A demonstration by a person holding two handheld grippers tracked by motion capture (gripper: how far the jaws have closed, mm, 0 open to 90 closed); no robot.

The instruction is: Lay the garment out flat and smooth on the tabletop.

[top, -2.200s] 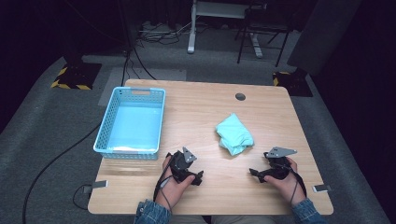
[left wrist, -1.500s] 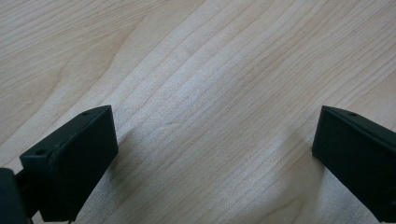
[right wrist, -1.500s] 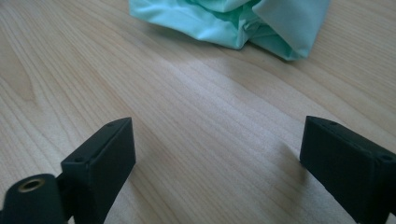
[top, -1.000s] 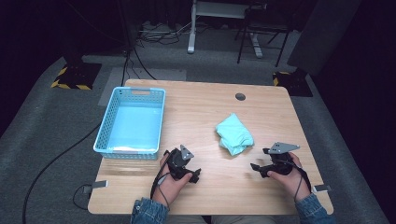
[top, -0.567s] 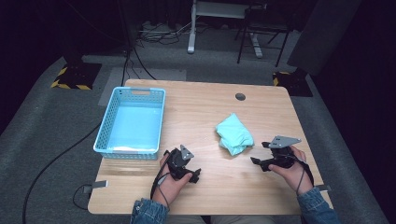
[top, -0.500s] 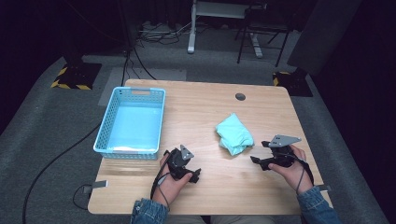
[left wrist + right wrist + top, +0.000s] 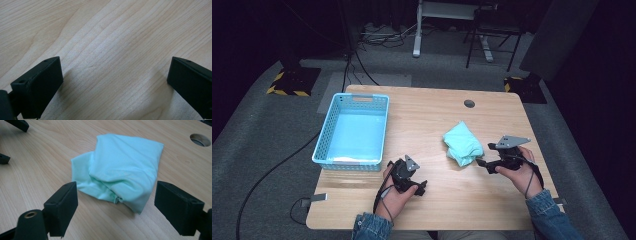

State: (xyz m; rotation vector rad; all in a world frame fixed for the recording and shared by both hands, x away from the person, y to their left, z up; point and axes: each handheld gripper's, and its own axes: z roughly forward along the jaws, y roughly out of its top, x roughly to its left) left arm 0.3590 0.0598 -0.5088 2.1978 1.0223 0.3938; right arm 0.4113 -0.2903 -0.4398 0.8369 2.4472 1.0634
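Observation:
A crumpled mint-green cloth (image 7: 463, 144) lies on the wooden table (image 7: 427, 110), right of centre. My right gripper (image 7: 484, 165) hovers just right of it and points at it. In the right gripper view the cloth (image 7: 122, 172) lies just ahead of the gripper (image 7: 116, 207); its jaws stand open with nothing between them, having just closed a little. My left gripper (image 7: 421, 188) rests near the front edge. In the left gripper view it (image 7: 115, 82) is open over bare wood.
A light-blue plastic basket (image 7: 324, 150) stands at the table's left side, with pale material on its floor. A round cable hole (image 7: 469, 103) sits at the back right, and chair and desk legs stand on the floor beyond the table.
My right hand has lifted off the table and moved left and slightly back, toward the cloth. The left hand and the cloth have stayed put.

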